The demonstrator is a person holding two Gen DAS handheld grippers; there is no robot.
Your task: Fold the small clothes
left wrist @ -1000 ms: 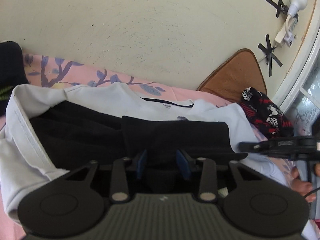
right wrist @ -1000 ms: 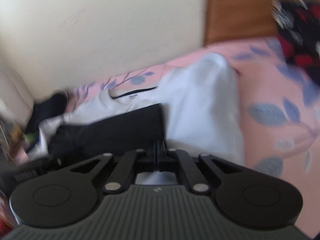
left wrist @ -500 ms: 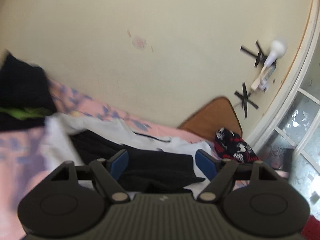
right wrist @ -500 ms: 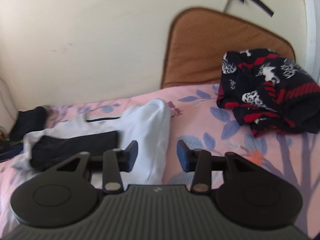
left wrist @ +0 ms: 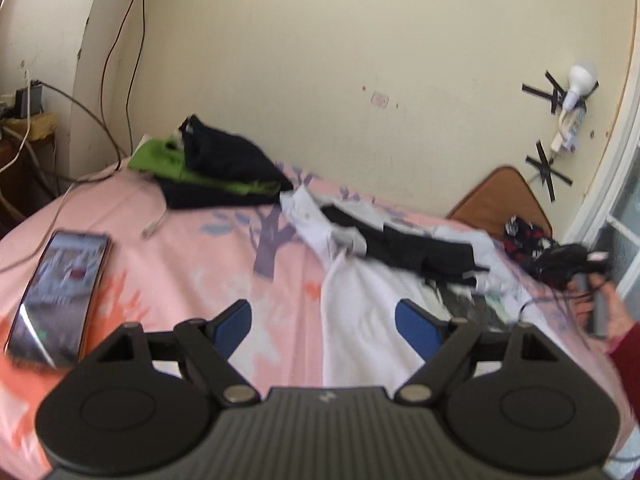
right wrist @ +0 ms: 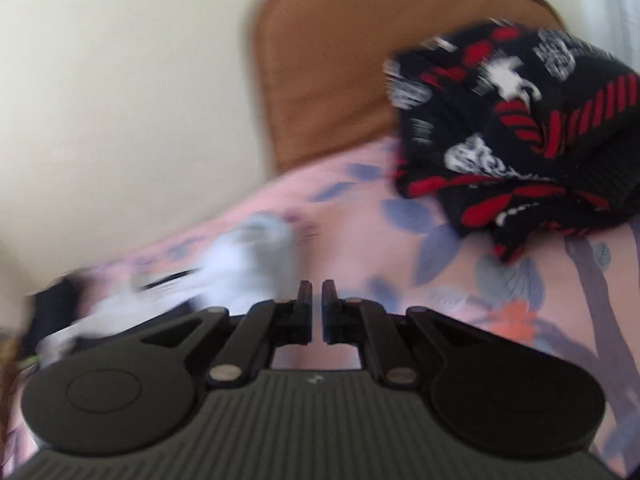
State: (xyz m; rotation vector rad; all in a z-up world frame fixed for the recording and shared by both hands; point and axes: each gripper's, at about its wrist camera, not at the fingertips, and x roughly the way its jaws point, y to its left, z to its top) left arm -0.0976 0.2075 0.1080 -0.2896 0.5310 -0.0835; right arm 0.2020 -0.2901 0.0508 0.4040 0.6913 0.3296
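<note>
A white shirt (left wrist: 360, 320) lies spread on the pink floral bed sheet (left wrist: 180, 272), with a folded black garment (left wrist: 420, 248) across it. My left gripper (left wrist: 322, 312) hovers open over the shirt's near edge, with nothing between its blue pads. A hand holds my right gripper (left wrist: 568, 260) at the far right. In the right wrist view my right gripper (right wrist: 317, 288) is closing; its jaws are almost together with nothing between them. It points at bare sheet, with the blurred white shirt (right wrist: 240, 260) to its left and a black, red and white patterned garment (right wrist: 512, 128) at upper right.
A pile of black and green clothes (left wrist: 216, 168) sits by the wall at the back left. A phone (left wrist: 60, 288) lies on the sheet at left, with a loose cable (left wrist: 156, 220) nearby. A brown cushion (right wrist: 328, 80) leans in the corner behind the patterned garment.
My left gripper opened, let go of the black garment and drew back and up. My right gripper opened, then closed again, and swung right toward the patterned garment.
</note>
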